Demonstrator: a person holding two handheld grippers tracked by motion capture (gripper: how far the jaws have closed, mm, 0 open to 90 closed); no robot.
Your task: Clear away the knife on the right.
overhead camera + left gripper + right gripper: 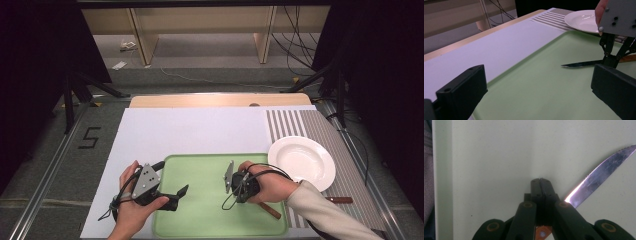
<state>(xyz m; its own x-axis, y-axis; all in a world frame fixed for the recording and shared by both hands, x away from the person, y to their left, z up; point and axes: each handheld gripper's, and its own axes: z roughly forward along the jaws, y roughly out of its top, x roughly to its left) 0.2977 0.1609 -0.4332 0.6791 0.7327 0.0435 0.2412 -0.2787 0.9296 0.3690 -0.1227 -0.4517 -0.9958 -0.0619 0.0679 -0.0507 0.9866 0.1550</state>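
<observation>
Here the right gripper (231, 186) points down onto the green tray (200, 170), its jaws pressed together, and the knife (584, 64) sits right at them. In the right gripper view the steel blade (599, 175) runs out from beside the jaw tips toward two o'clock, its serrated tip reaching the frame edge. Whether the pads actually pinch the knife or merely rest against it cannot be told from these angles. In the high view the brown wooden handle (270, 210) lies on the tray at about five o'clock from the right hand (270, 182), near the tray's right rim.

The left gripper (172, 196) rests at the tray's left edge, jaws spread wide with nothing between them, aimed toward three o'clock across the tray.

The knife looks light, stiff and thin. Its polished blade is likely slippery and lies flat against the smooth tray, so a grip there may skate or pivot. The handle is probably the better hold: thicker, less slick, and closer to the balance point. A white plate (301, 161) sits just beside the tray at one o'clock from the right hand.
</observation>
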